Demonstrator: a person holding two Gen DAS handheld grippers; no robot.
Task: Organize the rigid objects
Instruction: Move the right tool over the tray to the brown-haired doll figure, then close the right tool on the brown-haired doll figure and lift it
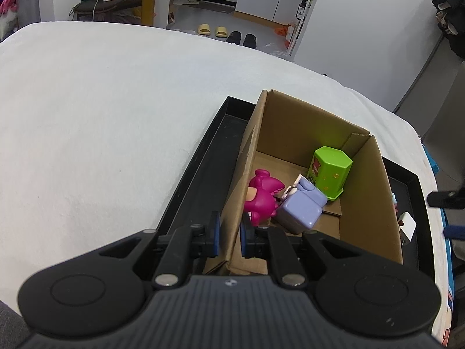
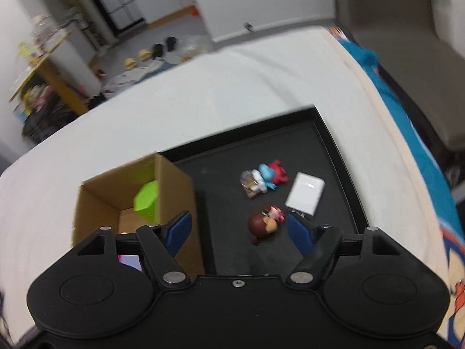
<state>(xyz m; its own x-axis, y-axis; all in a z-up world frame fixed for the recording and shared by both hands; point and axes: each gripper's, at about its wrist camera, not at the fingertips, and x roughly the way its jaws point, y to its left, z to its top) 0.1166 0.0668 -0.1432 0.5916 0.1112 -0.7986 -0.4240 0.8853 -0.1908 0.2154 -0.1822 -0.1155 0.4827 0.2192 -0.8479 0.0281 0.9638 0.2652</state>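
On the white-covered surface sits one black tray holding one open cardboard box. The box contains three items: one green hexagonal container, upright; one magenta figure; one lilac block toy. Loose on the tray floor lie three more: one brown-haired figurine, one blue-and-red figurine, one white rectangular adapter. The left gripper is clamped on the box's near wall. The right gripper stands wide, holding nothing, above the brown-haired figurine.
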